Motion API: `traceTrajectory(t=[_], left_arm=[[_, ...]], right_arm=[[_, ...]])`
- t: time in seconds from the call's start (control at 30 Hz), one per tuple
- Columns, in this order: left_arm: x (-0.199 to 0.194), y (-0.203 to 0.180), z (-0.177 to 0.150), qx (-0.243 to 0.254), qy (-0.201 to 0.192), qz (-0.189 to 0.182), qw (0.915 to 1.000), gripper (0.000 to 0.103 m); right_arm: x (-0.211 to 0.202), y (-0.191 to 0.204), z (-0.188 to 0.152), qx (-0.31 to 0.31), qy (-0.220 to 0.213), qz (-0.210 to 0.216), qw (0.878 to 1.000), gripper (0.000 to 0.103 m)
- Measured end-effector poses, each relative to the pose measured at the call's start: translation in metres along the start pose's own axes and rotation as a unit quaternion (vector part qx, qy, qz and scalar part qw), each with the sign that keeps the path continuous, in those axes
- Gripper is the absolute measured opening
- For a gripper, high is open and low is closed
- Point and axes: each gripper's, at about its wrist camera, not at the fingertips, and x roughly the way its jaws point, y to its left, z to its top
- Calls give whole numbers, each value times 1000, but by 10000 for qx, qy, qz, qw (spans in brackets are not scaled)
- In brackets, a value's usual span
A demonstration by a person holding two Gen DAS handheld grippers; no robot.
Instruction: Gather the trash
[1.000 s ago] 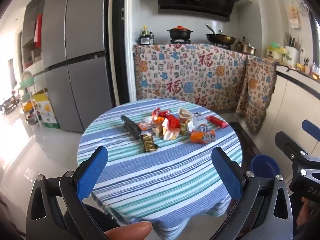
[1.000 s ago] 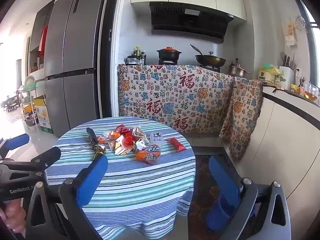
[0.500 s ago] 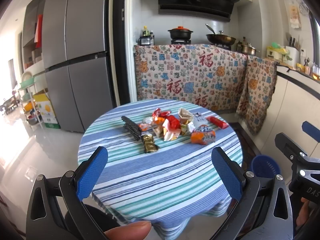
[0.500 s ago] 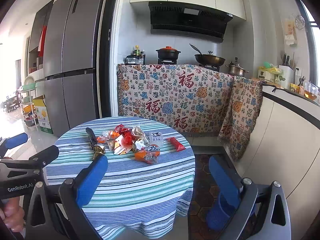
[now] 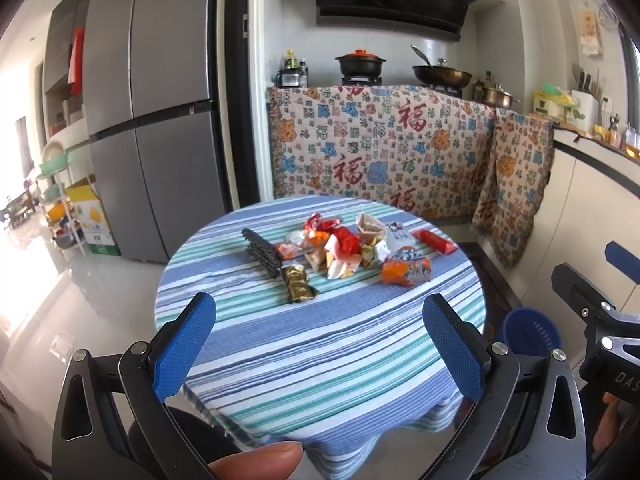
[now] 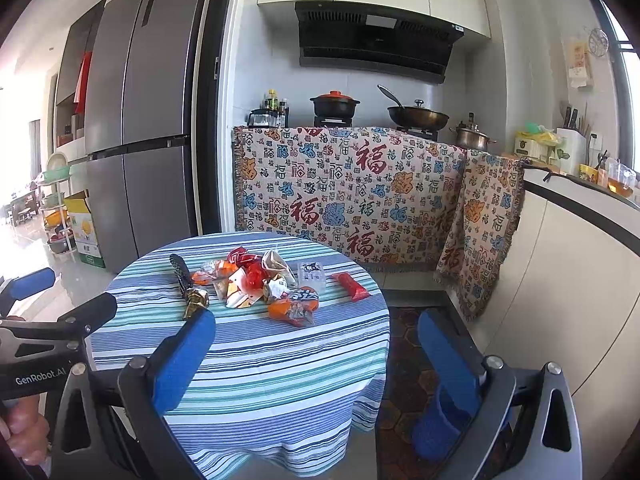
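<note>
A round worktop (image 5: 320, 344) under a blue, green and white striped cloth stands in a kitchen, and the trash sits in a loose heap (image 5: 344, 246) on its far half. At the left of the heap lies a long black ridged strip (image 5: 262, 252), with a crumpled gold wrapper (image 5: 298, 285) just near of it. An orange snack bag (image 5: 406, 270) lies at the near right of the heap, and a red wrapper (image 5: 435, 241) lies a little apart on the far right. The left gripper (image 5: 320, 340) hovers off the near edge of the worktop, its jaws spread wide and holding nothing; a fingertip (image 5: 260, 460) shows at the bottom of its view. The right gripper (image 6: 316, 356) hangs to the right of the worktop, jaws likewise spread wide and empty, well apart from the heap. A blue basket (image 5: 530, 332) stands on the floor just right of the worktop, partly hidden behind the right gripper's fingers (image 6: 444, 360) in the right wrist view. Behind the worktop a patterned cloth (image 6: 348, 192) drapes the kitchen counter, and a grey fridge (image 6: 144, 128) stands on the far left.
</note>
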Motion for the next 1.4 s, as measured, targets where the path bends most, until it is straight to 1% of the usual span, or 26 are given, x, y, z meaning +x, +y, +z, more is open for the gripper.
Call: traceTrajectory(t=[0.57, 1.4], left_arm=[[2, -3, -7, 19, 43, -8, 10000, 103], [2, -3, -7, 17, 58, -7, 10000, 103]], right_arm=[[-1, -3, -5, 50, 37, -27, 10000, 103], [0, -7, -6, 65, 86, -46, 9999, 103]])
